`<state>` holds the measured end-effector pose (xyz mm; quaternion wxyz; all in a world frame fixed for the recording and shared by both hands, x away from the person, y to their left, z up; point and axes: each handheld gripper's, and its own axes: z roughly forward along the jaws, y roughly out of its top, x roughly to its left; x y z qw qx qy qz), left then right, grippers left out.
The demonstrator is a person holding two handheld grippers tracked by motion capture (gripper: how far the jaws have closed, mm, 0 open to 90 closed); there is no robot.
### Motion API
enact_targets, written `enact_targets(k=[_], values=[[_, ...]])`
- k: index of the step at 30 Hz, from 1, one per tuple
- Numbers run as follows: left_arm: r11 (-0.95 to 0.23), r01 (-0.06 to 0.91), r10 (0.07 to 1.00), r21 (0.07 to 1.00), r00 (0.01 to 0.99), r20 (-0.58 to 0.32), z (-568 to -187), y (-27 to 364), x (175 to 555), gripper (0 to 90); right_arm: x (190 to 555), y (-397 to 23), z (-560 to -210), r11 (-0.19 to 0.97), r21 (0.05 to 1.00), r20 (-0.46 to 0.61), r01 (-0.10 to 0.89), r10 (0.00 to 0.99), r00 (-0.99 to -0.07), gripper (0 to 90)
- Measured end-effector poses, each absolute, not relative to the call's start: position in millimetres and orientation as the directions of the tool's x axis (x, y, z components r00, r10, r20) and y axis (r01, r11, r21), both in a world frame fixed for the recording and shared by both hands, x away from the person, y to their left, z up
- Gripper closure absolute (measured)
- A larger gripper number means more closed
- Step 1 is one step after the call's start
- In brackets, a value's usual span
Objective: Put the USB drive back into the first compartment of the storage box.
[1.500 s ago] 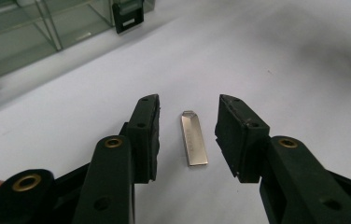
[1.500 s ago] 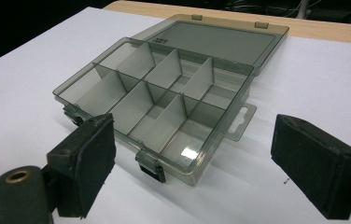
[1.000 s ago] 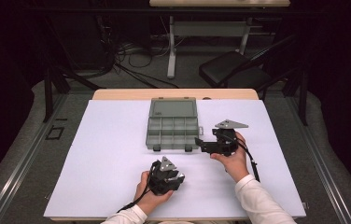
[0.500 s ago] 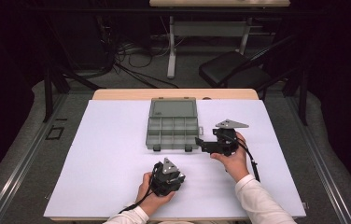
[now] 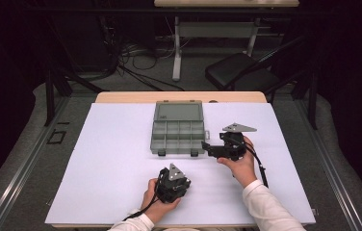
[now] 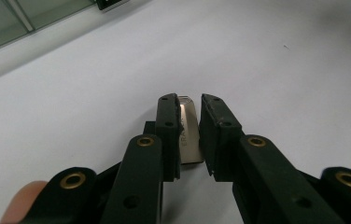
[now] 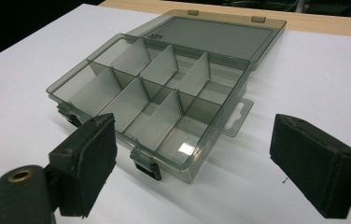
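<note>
A small silver metal stick (image 6: 190,135) lies flat on the white table cover. My left gripper (image 6: 190,100) points down over it near the table's front (image 5: 172,183). Its jaws have just been closing, with the stick between them. The left pad (image 6: 169,135) is against the stick and a thin gap still shows at the right pad (image 6: 215,135). My right gripper (image 7: 197,140) is wide open with nothing between its pads. It faces the front right corner of an open grey compartment box (image 7: 164,93), and is held just right of that box (image 5: 177,130) in the high view (image 5: 210,148).
The box's lid (image 5: 178,111) lies open flat behind it, and the compartments look empty. The white cover (image 5: 111,159) spans the table. Beyond the far edge are table legs, cables and a black chair (image 5: 239,72).
In the high view the left gripper looks slightly narrower than a second ago. Both hands stay where they were, and the box has not moved.
</note>
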<state>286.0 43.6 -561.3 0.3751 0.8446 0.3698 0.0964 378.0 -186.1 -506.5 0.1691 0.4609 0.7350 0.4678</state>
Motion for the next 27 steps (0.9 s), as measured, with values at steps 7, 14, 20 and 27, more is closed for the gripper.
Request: enact_targets(k=[7, 14, 20, 27], values=[[-0.444, 0.550, 0.699, 0.707, 0.706, -0.111, -562.0, 43.4, 285.9, 78.6, 378.2, -185.8, -506.9, 0.139, 0.843, 0.182, 0.520, 0.835, -0.519, 14.2], [-0.439, 0.552, 0.705, 0.709, 0.701, -0.110, -562.4, 42.8, 285.2, 78.8, 378.3, -186.0, -507.0, 0.138, 0.842, 0.182, 0.521, 0.837, -0.516, 14.3], [-0.422, 0.567, 0.715, 0.708, 0.688, -0.126, -562.3, 42.9, 285.5, 79.0, 378.4, -185.9, -507.1, 0.140, 0.842, 0.181, 0.520, 0.837, -0.517, 14.3], [-0.398, 0.585, 0.728, 0.707, 0.670, -0.144, -562.2, 42.8, 285.1, 79.1, 378.5, -185.5, -507.6, 0.141, 0.840, 0.182, 0.523, 0.836, -0.517, 14.3]])
